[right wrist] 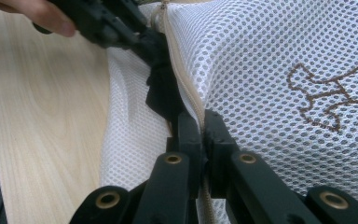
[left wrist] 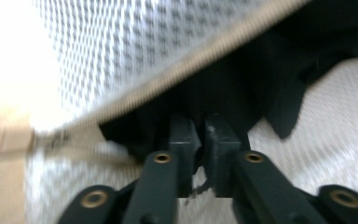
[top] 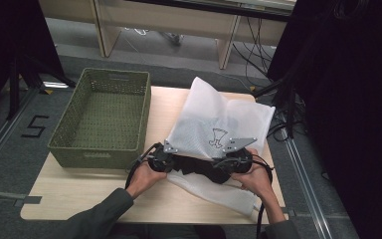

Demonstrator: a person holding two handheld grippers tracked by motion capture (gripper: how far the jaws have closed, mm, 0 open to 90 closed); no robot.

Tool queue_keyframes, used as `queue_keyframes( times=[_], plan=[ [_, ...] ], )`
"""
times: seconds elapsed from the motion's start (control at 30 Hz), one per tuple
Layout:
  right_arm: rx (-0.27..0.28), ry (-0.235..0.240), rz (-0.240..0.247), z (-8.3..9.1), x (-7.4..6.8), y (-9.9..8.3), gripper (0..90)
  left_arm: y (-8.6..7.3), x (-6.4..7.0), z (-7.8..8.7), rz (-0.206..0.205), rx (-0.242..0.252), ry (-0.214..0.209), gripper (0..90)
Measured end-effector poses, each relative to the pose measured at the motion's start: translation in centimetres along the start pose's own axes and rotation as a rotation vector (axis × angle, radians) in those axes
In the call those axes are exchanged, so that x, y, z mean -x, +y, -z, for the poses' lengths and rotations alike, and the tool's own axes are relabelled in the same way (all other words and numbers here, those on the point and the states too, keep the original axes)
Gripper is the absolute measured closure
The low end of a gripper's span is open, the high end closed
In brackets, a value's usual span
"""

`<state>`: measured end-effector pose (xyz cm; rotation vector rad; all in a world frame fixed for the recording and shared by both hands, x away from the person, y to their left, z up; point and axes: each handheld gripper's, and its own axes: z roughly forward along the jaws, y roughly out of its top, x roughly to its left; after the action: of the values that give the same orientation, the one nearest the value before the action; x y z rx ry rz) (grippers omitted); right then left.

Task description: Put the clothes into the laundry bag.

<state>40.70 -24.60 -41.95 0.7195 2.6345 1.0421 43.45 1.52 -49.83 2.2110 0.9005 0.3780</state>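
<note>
**Dark garment at the mouth of the mesh bag**

The white mesh laundry bag [top: 219,122] lies on the table [top: 79,191], right of the green basket [top: 102,117]. A black garment [top: 199,168] sits in its near opening, long axis running between both tools. Left gripper [left wrist: 198,140] is clenched on the black garment; right gripper [right wrist: 199,128] is clenched on the zipper edge [right wrist: 179,65] (beige teeth, plain in the right gripper view). The high view alone shows the garment's full span.
</note>
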Motion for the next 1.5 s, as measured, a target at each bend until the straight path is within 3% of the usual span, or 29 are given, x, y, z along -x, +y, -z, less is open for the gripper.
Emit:
queue_keyframes(
  times=[0.07, 0.17, 0.3, 0.5, 0.63, 0.77, 0.93, 1.07, 1.3, 1.4, 1.5],
  plan=[
    [0.001, 0.002, 0.005, 0.0, 0.0, 0.0, 88.4, 0.7, 0.0, -0.3, -0.022, 0.008, 0.027, 87.1],
    [-0.002, 0.006, 0.007, 0.0, 0.0, 0.0, 88.4, 1.3, 0.1, -0.8, -0.01, 0.037, 0.048, 87.3],
    [-0.006, 0.009, 0.008, -0.1, 0.0, 0.0, 88.4, 1.0, 0.3, -1.8, -0.036, 0.027, 0.073, 86.9],
    [-0.008, 0.014, 0.014, -0.1, -0.1, 0.0, 88.4, 1.1, 0.4, -1.8, -0.06, 0.036, 0.11, 83.6],
    [-0.01, 0.015, 0.007, -0.2, -0.1, 0.0, 88.4, 0.8, 0.5, -1.1, -0.035, 0.042, 0.076, 72.5],
    [-0.014, 0.014, 0.002, -0.2, -0.1, -0.1, 88.4, 0.2, 0.5, 0.7, 0.002, 0.029, 0.007, 56.0],
    [-0.021, 0.017, 0.003, -0.3, -0.1, -0.1, 88.4, -0.7, 1.0, 2.8, -0.017, 0.008, -0.027, 44.7],
    [-0.028, 0.018, 0.005, -0.4, -0.2, -0.1, 88.4, -1.8, 1.1, 3.5, -0.049, -0.029, -0.062, 44.3],
    [-0.031, 0.024, 0.01, -0.5, -0.2, -0.1, 88.4, -2.7, 1.6, 1.9, -0.115, -0.076, -0.1, 45.8],
    [-0.035, 0.029, 0.012, -0.6, -0.3, -0.1, 88.4, -2.4, 1.5, 1.7, -0.129, -0.076, -0.117, 48.7],
    [-0.044, 0.033, 0.015, -0.8, -0.4, 0.0, 88.4, -2.4, 1.6, 1.6, -0.149, -0.075, -0.143, 60.2]
  ],
)
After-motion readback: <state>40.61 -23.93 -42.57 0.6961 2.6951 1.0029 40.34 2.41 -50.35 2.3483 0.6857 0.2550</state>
